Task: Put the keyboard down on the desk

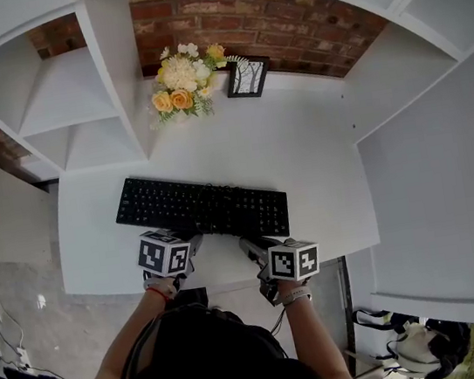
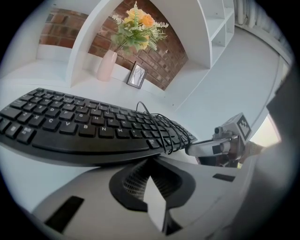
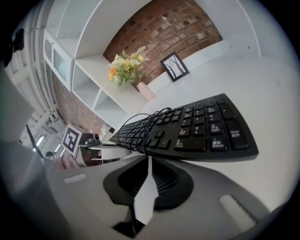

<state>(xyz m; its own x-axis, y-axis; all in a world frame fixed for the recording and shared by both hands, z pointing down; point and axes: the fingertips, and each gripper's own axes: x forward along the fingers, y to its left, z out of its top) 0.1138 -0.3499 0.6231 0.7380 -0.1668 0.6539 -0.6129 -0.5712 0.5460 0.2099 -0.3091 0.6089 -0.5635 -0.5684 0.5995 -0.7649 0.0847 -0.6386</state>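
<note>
Black corded keyboard (image 1: 201,205) flat on white counter (image 1: 320,154); left claw (image 1: 194,243), right claw (image 1: 246,245) both closed, empty. Withdraw straight back, no nudging.

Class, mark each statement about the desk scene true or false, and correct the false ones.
1. The keyboard is black. True.
2. A cable is wound around the keyboard. True.
3. The flowers stand at the desk's front edge. False: they stand at the back, by the brick wall.
4. The picture frame lies on the keyboard. False: it stands at the back beside the flowers, well apart from the keyboard.
5. The left claw and the right claw are both at the keyboard's near edge. True.
</note>
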